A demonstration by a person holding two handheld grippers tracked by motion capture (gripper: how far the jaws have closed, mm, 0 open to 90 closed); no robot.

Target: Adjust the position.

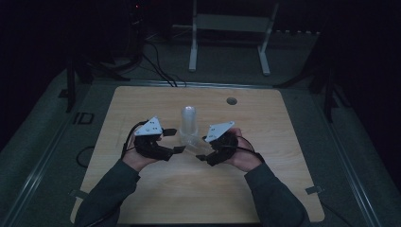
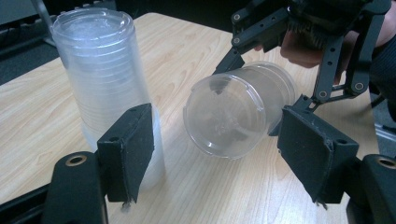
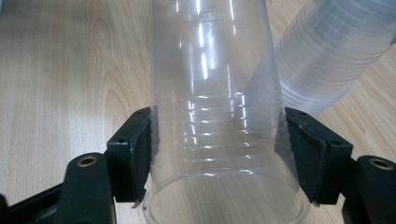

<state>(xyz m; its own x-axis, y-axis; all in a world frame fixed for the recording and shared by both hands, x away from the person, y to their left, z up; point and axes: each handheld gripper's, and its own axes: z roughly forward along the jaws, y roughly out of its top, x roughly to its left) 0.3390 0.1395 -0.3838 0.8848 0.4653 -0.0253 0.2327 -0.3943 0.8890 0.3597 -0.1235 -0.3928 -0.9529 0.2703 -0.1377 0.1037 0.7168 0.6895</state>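
Clear cup (image 3: pixel 219 116) over pale wooden table (image 1: pixel 156 189), dark room.

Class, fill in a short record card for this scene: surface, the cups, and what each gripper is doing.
surface: wooden table
stack of cups: clear plastic, upside down, standing on the table
single cup: clear, held on its side, base toward the left gripper
right gripper: jaws closed on the single cup near its rim
left gripper: jaws open, holding nothing, one jaw beside the stack
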